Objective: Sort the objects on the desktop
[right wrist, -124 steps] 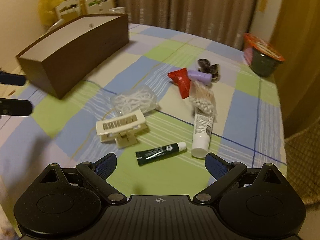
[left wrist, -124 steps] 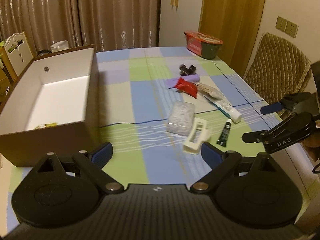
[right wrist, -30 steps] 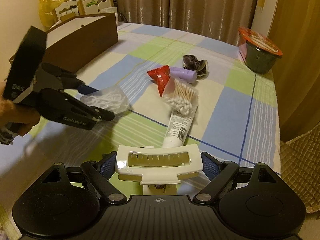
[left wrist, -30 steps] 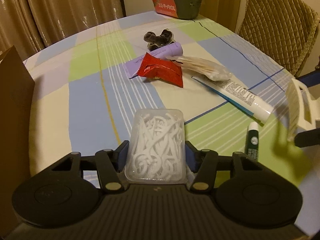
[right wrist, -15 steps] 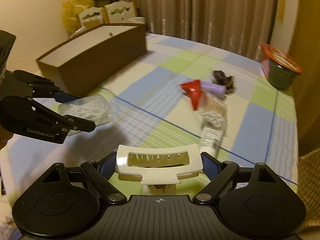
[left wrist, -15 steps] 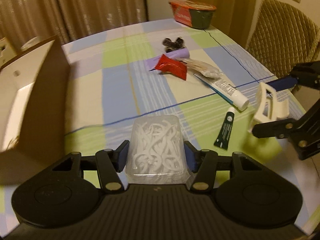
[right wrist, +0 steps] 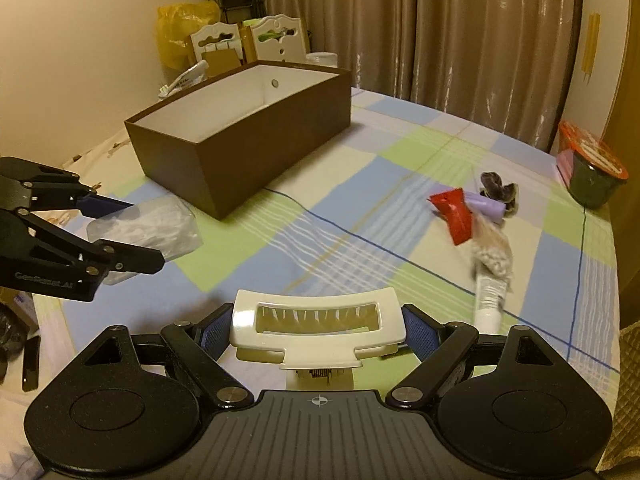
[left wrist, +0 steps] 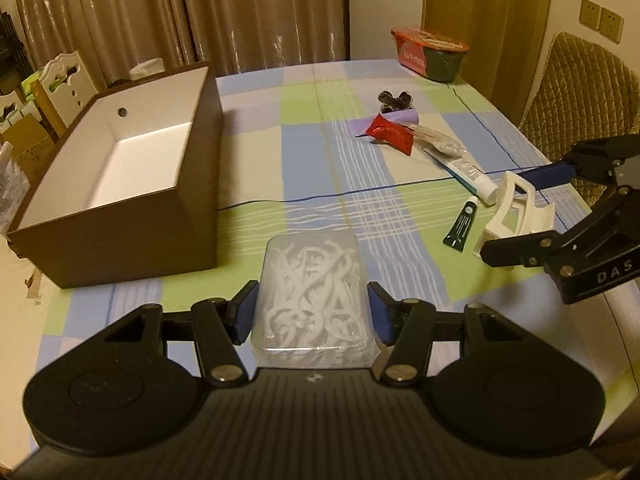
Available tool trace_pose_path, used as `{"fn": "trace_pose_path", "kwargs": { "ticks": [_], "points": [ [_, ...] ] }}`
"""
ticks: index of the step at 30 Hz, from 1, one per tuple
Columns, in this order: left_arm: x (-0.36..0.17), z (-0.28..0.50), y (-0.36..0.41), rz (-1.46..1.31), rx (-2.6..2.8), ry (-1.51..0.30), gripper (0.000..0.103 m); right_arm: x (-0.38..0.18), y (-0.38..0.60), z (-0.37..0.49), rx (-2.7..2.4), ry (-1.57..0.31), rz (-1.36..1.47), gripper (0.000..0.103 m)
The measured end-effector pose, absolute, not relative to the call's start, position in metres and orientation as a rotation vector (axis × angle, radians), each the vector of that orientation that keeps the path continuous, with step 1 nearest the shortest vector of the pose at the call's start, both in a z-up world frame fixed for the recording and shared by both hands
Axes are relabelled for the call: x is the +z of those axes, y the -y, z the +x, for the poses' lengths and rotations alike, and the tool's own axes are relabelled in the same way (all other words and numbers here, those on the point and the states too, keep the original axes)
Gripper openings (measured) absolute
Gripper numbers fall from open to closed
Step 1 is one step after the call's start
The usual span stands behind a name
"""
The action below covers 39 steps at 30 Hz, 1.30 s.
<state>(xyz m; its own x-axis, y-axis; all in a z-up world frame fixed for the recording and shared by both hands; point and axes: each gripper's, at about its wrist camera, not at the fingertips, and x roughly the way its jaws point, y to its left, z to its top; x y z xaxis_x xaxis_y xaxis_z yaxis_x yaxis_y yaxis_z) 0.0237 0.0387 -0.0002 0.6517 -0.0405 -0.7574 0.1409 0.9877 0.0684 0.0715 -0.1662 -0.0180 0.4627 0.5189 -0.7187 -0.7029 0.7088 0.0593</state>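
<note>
The box (left wrist: 120, 184) stood open-topped, nothing above its rim. Bare cloth (left wrist: 280, 168) lay between the box and the clutter (left wrist: 404, 132) further right. The tube (left wrist: 460, 226) and toothpaste (left wrist: 468, 172) lay just beside the right gripper (left wrist: 516, 216).

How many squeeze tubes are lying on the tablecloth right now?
2. The white toothpaste tube lies under the cotton swab bag; the small dark green tube lies just in front of its cap end, beside the right gripper. None seem hidden.
</note>
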Motion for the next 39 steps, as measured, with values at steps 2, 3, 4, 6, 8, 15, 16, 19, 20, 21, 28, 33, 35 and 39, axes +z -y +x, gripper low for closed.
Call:
{"fn": "trace_pose_path", "kwargs": {
  "ticks": [2,3,4,6,8,15,16,19,20,21,28,33,35,39],
  "points": [
    [0.003,0.014,-0.054,0.13,-0.105,-0.85,0.052,-0.015,0.154,0.06,0.739,-0.787,-0.252,0.086],
    [0.005,0.009,-0.062,0.132,-0.106,-0.848,0.052,-0.013,0.147,0.055,0.73,-0.791,-0.245,0.086],
    [0.007,0.004,-0.07,0.134,-0.107,-0.845,0.052,-0.012,0.141,0.049,0.72,-0.794,-0.237,0.086],
    [0.01,-0.006,-0.086,0.139,-0.108,-0.84,0.052,-0.01,0.126,0.038,0.702,-0.797,-0.23,0.086],
    [0.014,-0.016,-0.102,0.143,-0.11,-0.835,0.052,-0.008,0.113,0.029,0.688,-0.798,-0.22,0.086],
    [0.025,-0.047,-0.157,0.156,-0.109,-0.814,0.052,-0.003,0.068,0.006,0.664,-0.78,-0.205,0.086],
    [0.026,-0.05,-0.165,0.154,-0.105,-0.811,0.052,-0.002,0.062,0.004,0.663,-0.778,-0.204,0.086],
    [0.029,-0.056,-0.185,0.145,-0.095,-0.805,0.052,0.0,0.046,-0.001,0.67,-0.774,-0.209,0.086],
    [0.029,-0.057,-0.19,0.144,-0.092,-0.803,0.052,0.0,0.041,-0.002,0.675,-0.772,-0.213,0.086],
    [0.03,-0.058,-0.194,0.141,-0.087,-0.801,0.052,0.001,0.036,-0.002,0.682,-0.771,-0.217,0.086],
    [0.031,-0.054,-0.214,0.109,-0.038,-0.798,0.052,0.007,0.011,0.011,0.752,-0.745,-0.249,0.086],
    [0.034,-0.046,-0.218,0.088,-0.003,-0.8,0.052,0.011,0.0,0.03,0.808,-0.729,-0.261,0.086],
    [0.037,-0.041,-0.218,0.086,0.01,-0.798,0.052,0.012,-0.003,0.037,0.831,-0.718,-0.267,0.086],
    [0.044,-0.028,-0.22,0.084,0.036,-0.784,0.052,0.016,-0.011,0.054,0.871,-0.693,-0.27,0.086]
  ]
}}
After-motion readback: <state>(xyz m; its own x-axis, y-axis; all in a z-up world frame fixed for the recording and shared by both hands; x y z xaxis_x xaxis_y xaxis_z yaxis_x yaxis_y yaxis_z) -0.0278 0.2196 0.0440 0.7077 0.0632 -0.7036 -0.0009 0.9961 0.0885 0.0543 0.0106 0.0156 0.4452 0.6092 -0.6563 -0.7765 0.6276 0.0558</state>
